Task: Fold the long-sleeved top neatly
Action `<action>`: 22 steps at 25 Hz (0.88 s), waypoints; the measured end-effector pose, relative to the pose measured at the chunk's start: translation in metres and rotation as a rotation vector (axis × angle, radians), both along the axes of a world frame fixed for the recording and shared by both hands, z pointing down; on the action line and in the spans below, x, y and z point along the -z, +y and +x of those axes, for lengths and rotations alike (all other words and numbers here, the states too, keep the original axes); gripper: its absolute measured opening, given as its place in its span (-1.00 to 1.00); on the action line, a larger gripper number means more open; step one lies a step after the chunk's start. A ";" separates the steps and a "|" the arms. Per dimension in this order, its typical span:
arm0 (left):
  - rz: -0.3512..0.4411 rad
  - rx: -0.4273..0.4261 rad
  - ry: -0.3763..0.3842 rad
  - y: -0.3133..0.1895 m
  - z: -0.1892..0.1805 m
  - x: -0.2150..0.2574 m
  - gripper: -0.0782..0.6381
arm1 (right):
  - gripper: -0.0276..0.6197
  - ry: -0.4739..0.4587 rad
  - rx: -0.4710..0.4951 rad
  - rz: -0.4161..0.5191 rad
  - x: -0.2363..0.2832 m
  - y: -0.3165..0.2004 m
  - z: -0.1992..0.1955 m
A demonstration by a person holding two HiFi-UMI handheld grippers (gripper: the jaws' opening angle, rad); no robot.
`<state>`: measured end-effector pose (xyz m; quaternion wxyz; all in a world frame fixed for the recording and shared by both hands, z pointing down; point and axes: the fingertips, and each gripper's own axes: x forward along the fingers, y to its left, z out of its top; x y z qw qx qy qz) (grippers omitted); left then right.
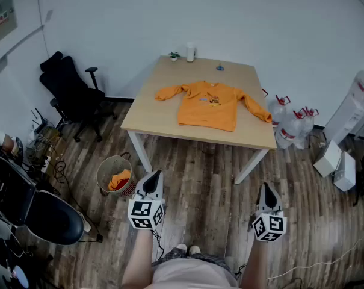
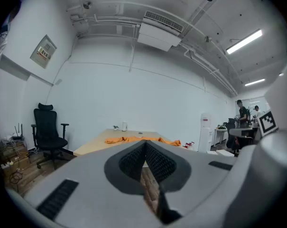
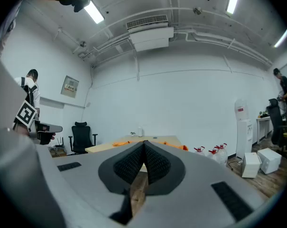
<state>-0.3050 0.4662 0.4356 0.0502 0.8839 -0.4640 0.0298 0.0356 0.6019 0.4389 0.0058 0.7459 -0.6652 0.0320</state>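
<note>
**While the Top Waits, We Stand Back**

Since the orange long-sleeved top [image 1: 207, 104] lies flat on the wooden table [image 1: 163, 71], chest up with both sleeves spread out to the sides, we judge that no fold has been made yet. We stand well apart from the table, with the left gripper [image 1: 154, 179] and the right gripper [image 1: 266, 190] held low in front of us, aimed roughly level toward it. Both pairs of jaws are pressed together with nothing between them. Each gripper view shows the ribbed pads [image 2: 133, 161] meeting in a thin line.

As we read it, the step in hand is the approach. Next we need to walk up to the near edge of the table, spread the jaws, and take hold of a sleeve or a side of the garment to bring it across the body.

As for writing, we can read none. A small print sits on the chest of the top, and a notice [image 1: 1, 18] hangs on the wall at the left, but both are too small to make out. Only the black-and-white square markers [image 1: 145, 214] on the grippers show clearly.
</note>
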 end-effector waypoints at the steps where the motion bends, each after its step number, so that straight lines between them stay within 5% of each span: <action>1: -0.002 0.000 0.000 0.000 0.000 0.000 -0.78 | -0.90 -0.002 0.000 0.000 0.000 0.000 0.000; 22: -0.007 -0.001 -0.001 0.005 -0.003 0.000 -0.78 | -0.89 -0.042 0.004 0.028 0.002 0.005 -0.004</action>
